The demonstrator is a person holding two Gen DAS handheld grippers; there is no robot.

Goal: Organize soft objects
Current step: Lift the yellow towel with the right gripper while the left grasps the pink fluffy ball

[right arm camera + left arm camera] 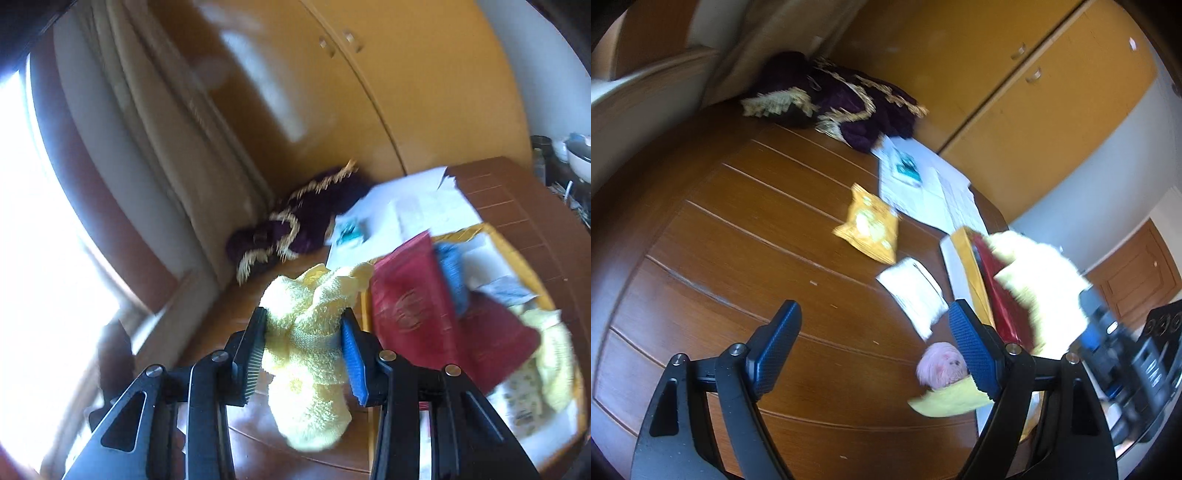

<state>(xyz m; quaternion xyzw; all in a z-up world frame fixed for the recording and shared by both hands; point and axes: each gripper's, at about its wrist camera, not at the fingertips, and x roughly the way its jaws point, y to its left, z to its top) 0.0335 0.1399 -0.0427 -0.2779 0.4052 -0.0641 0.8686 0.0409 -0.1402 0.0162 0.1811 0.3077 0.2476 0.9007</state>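
Right gripper (303,332): its two fingers are pinching a fluffy yellow cloth (310,332) in the middle. The cloth is bunched up and hangs down below the fingers, up off the wooden surface (258,435).

Left gripper (875,350): its fingers are spread wide apart with nothing between them. It hangs over the brown wood, holding nothing.

Where the yellow cloth is: in the air, just beside the yellow tray (476,230) and close to the red folder (406,314). In the left view the same cloth shows up by the red folder, next to the other gripper.

Tray so far: it looks like the place where soft things go. A blue knitted thing (452,273), a dark red cloth (495,339) and another pale yellow cloth (554,343) already lie in it, mixed with papers. So I think part of the job is done.

Still out: a pink fluffy ball (940,363) lies on the surface near the tray, partly hidden by the left gripper's finger. A flat yellow piece (949,400) lies just under it. A purple cloth with gold trim (846,103) sits far back by the curtain (177,140).

Not soft: a yellow snack bag (870,225), a small white packet (914,291) and white papers (923,184) are on the surface too. These may not need moving.

How far along: about the middle, I would guess. The yellow cloth is not yet put down, and the pink ball and maybe the purple cloth are left.

Blur: both pictures are smeared, so small things are hard to tell.
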